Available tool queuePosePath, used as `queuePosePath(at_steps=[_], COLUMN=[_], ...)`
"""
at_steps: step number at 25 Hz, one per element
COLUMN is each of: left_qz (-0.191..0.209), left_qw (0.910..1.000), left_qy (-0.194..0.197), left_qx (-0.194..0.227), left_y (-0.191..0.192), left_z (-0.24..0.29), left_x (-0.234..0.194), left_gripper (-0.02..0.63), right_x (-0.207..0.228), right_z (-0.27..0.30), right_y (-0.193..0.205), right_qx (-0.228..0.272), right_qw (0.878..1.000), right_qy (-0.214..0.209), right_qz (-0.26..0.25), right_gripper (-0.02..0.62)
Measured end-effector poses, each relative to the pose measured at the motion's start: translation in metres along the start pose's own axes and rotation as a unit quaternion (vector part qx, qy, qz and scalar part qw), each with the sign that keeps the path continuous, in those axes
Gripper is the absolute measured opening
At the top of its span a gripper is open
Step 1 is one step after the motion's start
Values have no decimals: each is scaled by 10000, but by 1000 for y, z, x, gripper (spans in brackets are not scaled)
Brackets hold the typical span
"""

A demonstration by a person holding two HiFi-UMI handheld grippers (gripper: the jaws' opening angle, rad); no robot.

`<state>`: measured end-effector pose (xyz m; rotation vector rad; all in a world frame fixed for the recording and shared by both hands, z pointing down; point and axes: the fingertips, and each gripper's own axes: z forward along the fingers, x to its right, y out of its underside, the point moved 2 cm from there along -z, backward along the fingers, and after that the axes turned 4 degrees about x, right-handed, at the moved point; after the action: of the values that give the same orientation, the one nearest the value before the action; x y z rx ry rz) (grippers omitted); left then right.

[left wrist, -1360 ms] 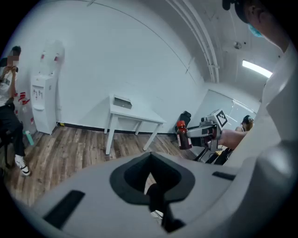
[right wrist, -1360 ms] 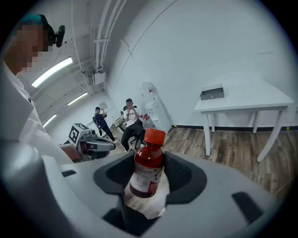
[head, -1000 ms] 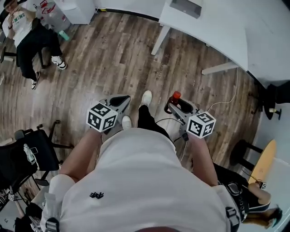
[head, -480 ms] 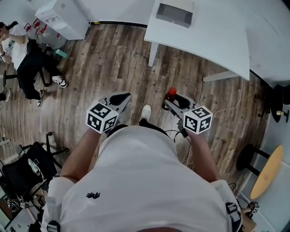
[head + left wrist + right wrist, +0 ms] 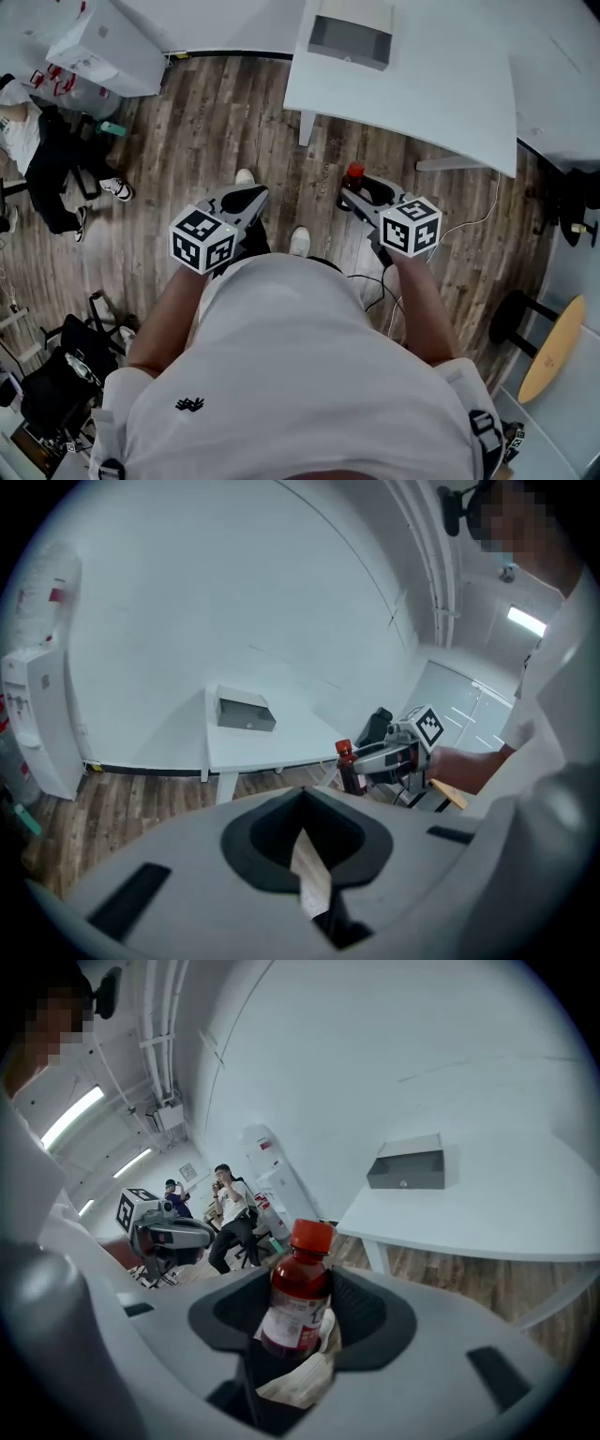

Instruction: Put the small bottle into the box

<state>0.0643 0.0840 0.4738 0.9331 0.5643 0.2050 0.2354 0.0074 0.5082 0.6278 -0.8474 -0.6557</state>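
A small bottle (image 5: pixel 298 1288) of red drink with a red cap stands upright between the jaws of my right gripper (image 5: pixel 300 1327), which is shut on it. In the head view that gripper (image 5: pixel 362 193) is held in the air over the wood floor, the bottle's cap (image 5: pixel 354 172) pointing at the white table (image 5: pixel 431 84). The grey box (image 5: pixel 349 39) lies open on the table's far side, also seen as a box (image 5: pixel 406 1168) from the right gripper. My left gripper (image 5: pixel 246 199) is level with it to the left, its fingertips (image 5: pixel 302 799) together and nothing held.
A person sits on a chair (image 5: pixel 42 150) at the far left beside a white water dispenser (image 5: pixel 103 42). A black chair with bags (image 5: pixel 56 375) stands at lower left. A stool (image 5: pixel 511 323) and a floor cable (image 5: pixel 473 202) are on the right. The table's legs (image 5: pixel 305 127) lie ahead.
The person has stepped forward, so the table and box have come nearer and lower in the head view. Both grippers stay side by side; the right one keeps hold of the bottle.
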Motion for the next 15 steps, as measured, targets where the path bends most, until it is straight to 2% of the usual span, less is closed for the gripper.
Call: queuePosePath(at_steps=[6,10,15], left_qz=[235,569,529], left_qw=[9984,9937,9883], left_qy=[497,938,1419], left_qx=[-108,-207,-203], left_y=[-50,-85,-124], left_z=[31,42,44], left_x=[-61,-100,-144], left_gripper=[6,6,6], right_x=[30,49,84], right_z=[36,63,103], right_y=[-55,-92,-142], right_qx=[47,47,57], right_qw=[9983,9946,9890], right_qy=[520,945,1340], right_qz=[256,422,624], right_gripper=[204,204,204])
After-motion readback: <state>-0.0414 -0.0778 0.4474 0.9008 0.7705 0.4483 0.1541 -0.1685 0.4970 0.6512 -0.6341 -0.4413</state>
